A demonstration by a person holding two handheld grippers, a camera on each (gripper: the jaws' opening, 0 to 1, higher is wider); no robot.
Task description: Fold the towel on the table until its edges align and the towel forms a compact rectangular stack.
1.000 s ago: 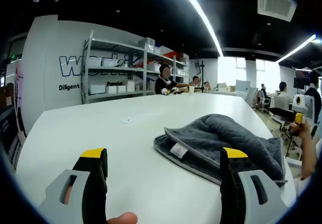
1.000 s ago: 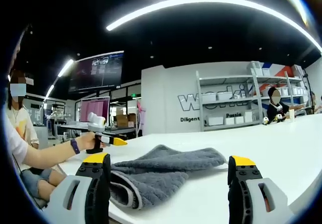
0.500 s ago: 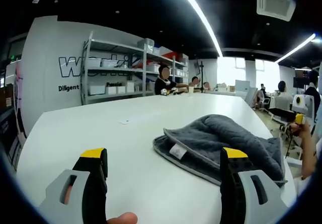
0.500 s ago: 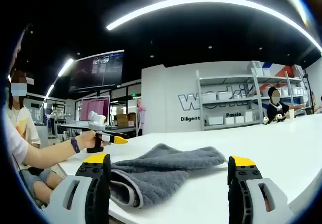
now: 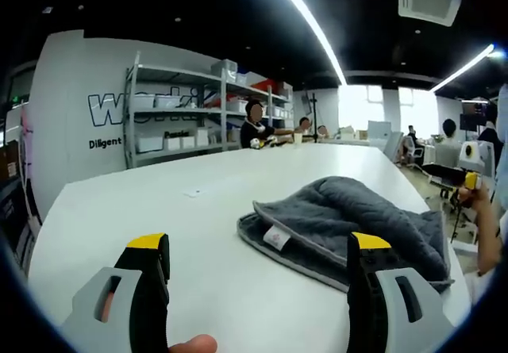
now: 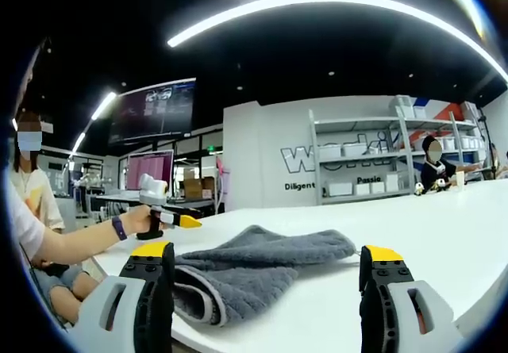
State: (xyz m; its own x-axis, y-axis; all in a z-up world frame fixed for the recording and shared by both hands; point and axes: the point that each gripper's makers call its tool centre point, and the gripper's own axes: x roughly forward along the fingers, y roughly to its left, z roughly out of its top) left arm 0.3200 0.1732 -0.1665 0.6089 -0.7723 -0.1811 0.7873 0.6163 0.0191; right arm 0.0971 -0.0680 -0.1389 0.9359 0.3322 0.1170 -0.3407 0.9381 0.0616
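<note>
Flanking towel: shelving, seated people.

We see a long white table with a smooth, matte top running back toward the far end of the room. On it lies a dark grey plush towel with a paler grey border, loosely folded and rumpled, a small white label at one corner. Farther off on the tabletop sits a small white scrap, perhaps paper; it is too small to tell.

In the right gripper view the same towel rests near the table's near edge.
</note>
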